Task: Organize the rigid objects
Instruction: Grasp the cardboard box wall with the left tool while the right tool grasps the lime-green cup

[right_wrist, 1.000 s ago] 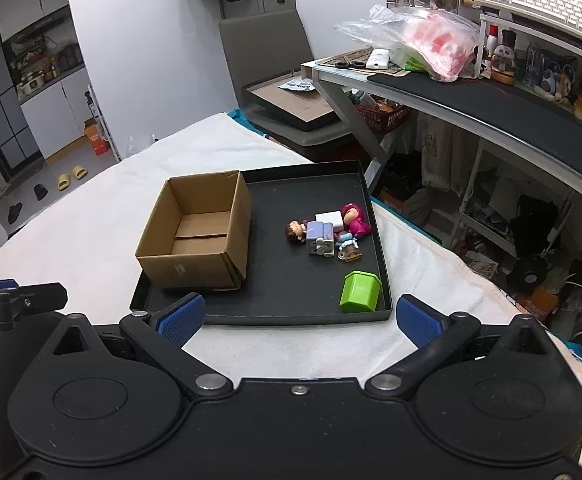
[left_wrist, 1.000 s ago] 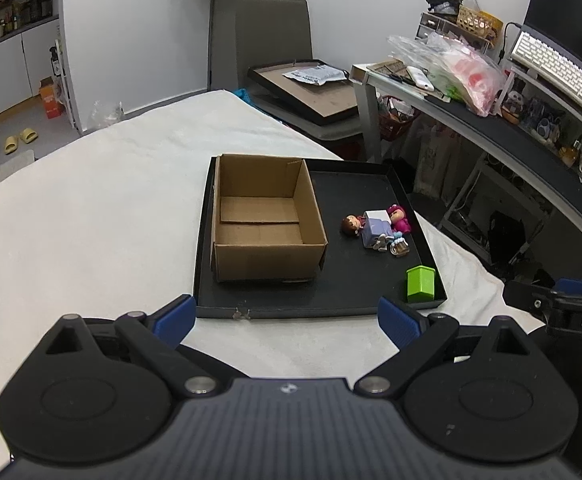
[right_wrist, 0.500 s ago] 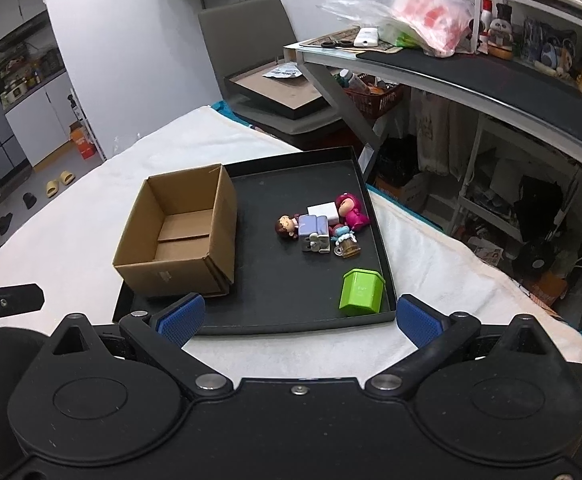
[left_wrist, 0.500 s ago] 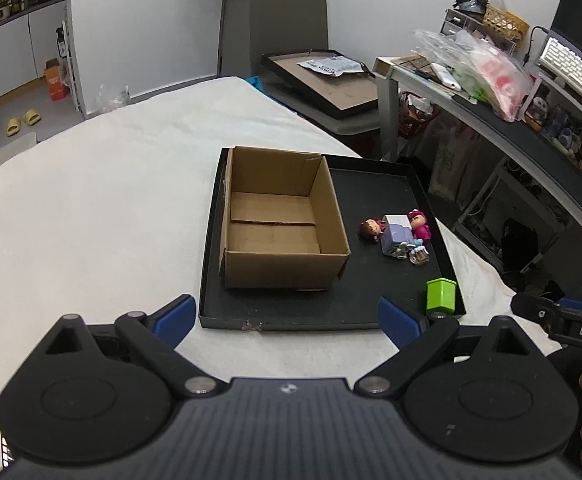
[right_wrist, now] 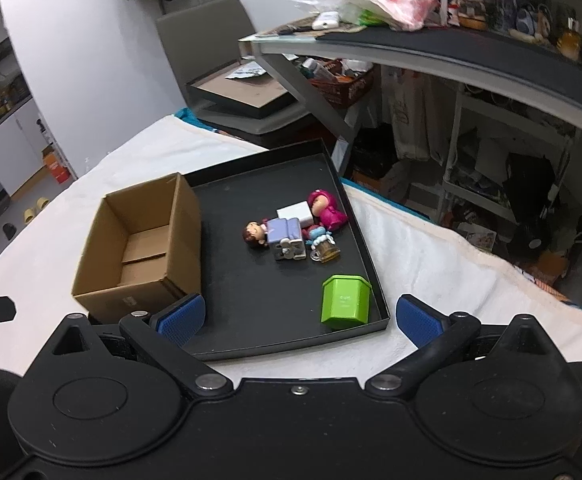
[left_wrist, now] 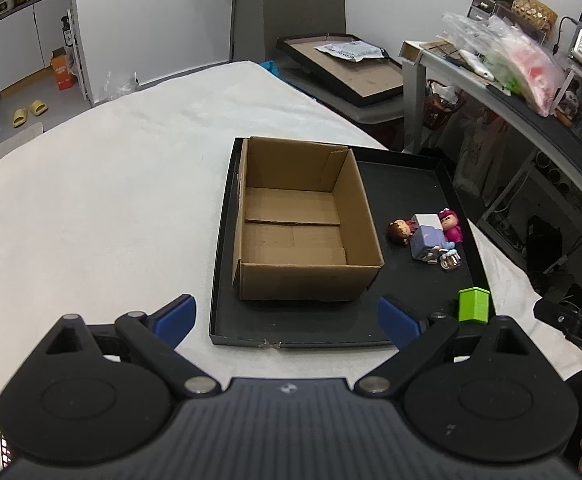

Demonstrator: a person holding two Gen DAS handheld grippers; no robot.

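Note:
A black tray [left_wrist: 407,320] [right_wrist: 275,180] lies on a white-covered table. In its left part stands an open, empty cardboard box [left_wrist: 303,220] [right_wrist: 143,244]. To the right lies a cluster of small toys: a brown-haired doll [left_wrist: 399,232] [right_wrist: 256,234], a lilac block [left_wrist: 427,236] [right_wrist: 285,230], a pink figure [left_wrist: 451,224] [right_wrist: 325,210]. A green box [left_wrist: 474,305] [right_wrist: 345,301] stands near the tray's front right corner. My left gripper [left_wrist: 287,322] is open and empty before the tray's front edge. My right gripper [right_wrist: 299,320] is open and empty, just short of the green box.
The white cloth table [left_wrist: 91,200] extends left of the tray. A cluttered desk [right_wrist: 451,52] with bags and shelves stands to the right. A chair with another framed tray [left_wrist: 347,64] is behind the table. The right gripper's body shows at the left view's right edge [left_wrist: 579,328].
Both grippers have moved forward toward the tray, so the box and toys look larger. Both stay open and empty; the objects have not moved.

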